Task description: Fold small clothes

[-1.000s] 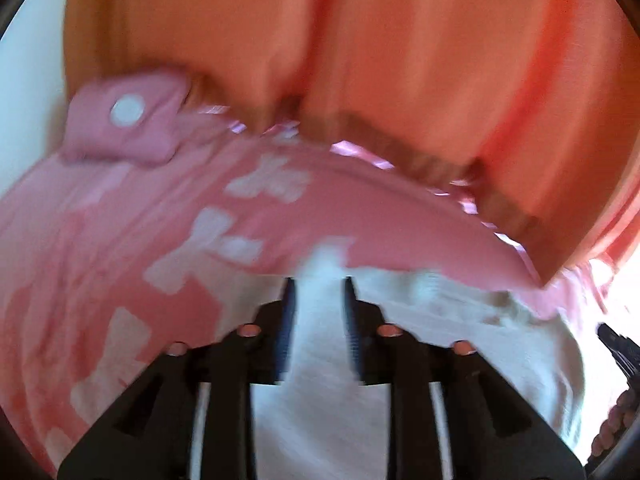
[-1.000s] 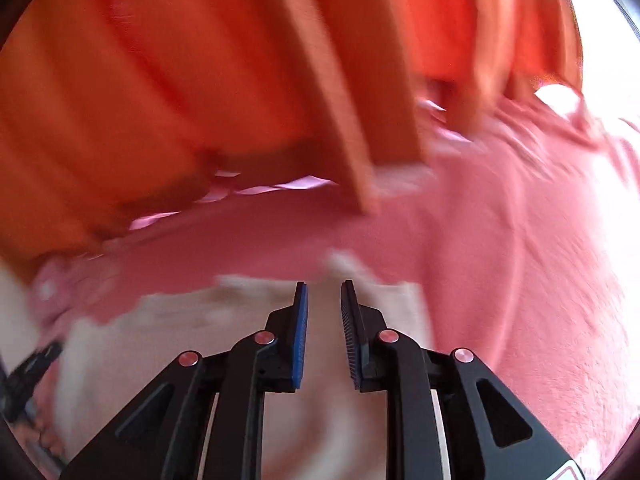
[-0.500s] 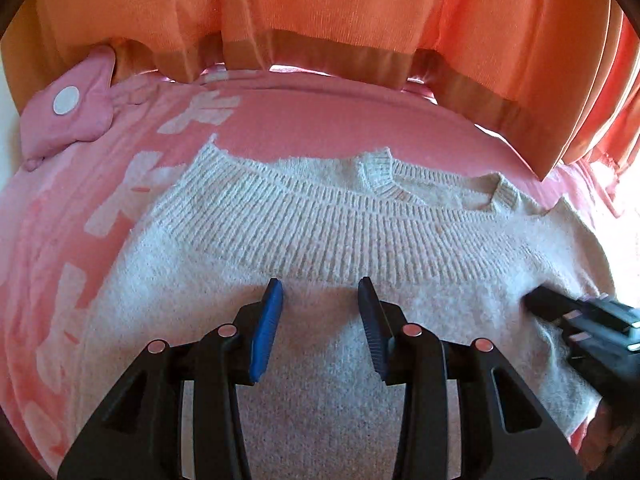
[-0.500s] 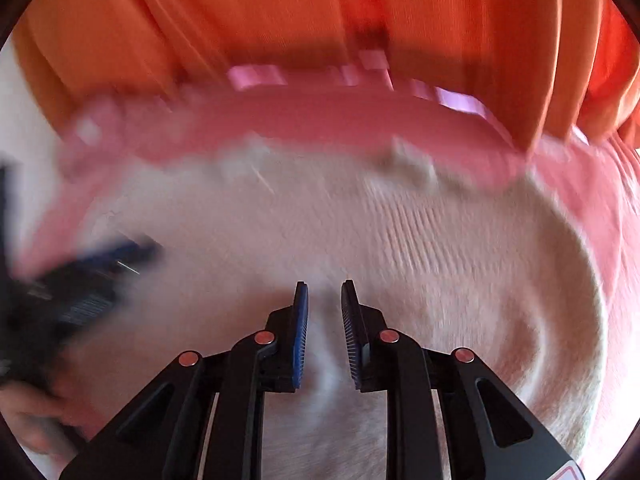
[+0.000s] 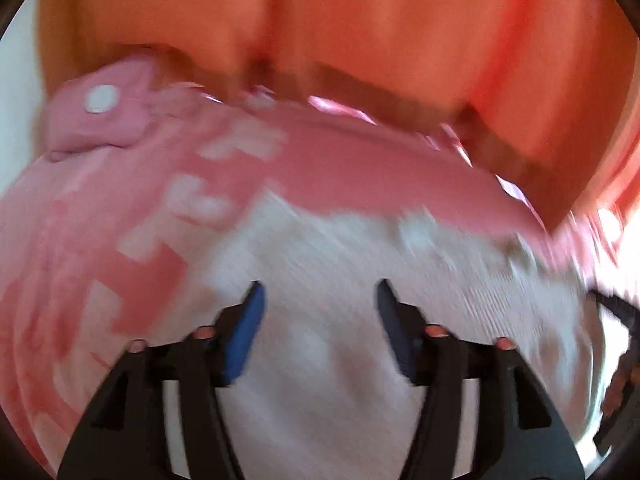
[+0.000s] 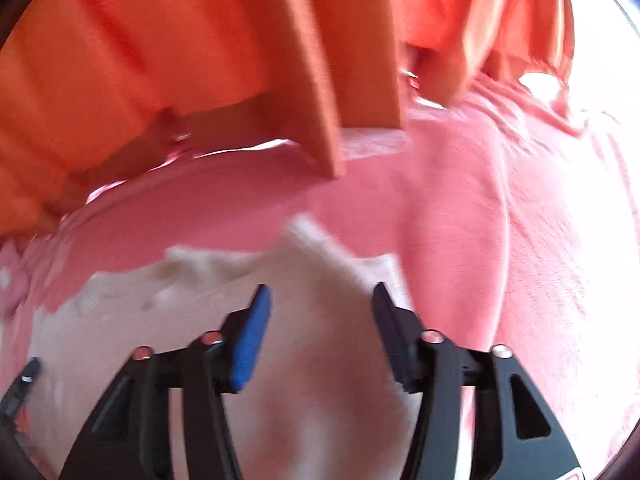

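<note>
A cream knit sweater lies folded on a pink blanket. My left gripper is open just above the sweater, its jaws wide apart with nothing between them. The sweater also shows in the right wrist view, where my right gripper is open over its right edge, empty. The right gripper shows at the right edge of the left wrist view; the left gripper's tip shows at the lower left of the right wrist view. Both views are blurred.
Orange curtains hang behind the bed, also in the right wrist view. A pink pillow with a white dot sits at the back left. The blanket has white cross patterns.
Both grippers have opened wide; one second ago both were shut on sweater cloth. Both cameras have swung and the views are blurred.
</note>
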`<action>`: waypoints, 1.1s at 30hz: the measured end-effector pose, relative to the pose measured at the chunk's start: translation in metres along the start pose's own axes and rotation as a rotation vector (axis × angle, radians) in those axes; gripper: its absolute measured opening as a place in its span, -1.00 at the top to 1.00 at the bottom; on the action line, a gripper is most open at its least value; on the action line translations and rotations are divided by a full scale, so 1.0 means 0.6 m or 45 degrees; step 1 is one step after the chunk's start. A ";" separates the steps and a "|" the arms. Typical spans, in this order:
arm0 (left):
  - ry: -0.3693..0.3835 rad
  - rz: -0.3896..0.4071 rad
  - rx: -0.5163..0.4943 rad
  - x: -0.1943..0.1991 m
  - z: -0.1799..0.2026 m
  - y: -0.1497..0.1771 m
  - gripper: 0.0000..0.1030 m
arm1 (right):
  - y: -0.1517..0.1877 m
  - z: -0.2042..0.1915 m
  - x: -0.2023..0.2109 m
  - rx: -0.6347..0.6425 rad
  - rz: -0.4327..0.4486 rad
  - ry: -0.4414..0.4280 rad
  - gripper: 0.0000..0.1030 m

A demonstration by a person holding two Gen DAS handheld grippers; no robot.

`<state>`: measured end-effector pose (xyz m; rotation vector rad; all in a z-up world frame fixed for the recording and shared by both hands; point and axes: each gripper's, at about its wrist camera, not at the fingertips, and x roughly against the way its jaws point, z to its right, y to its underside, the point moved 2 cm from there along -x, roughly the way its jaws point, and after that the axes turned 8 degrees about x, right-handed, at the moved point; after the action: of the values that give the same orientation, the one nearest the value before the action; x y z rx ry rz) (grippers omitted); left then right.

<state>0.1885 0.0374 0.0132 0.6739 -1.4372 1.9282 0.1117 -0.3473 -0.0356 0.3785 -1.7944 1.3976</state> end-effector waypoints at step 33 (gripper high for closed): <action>0.099 0.112 -0.014 0.048 0.005 -0.030 0.59 | 0.006 -0.088 0.131 0.169 0.277 -0.207 0.63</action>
<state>0.1824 0.0435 0.0464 0.5325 -1.4496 1.9892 0.0816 -0.2797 0.0233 0.3840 -1.9250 1.6849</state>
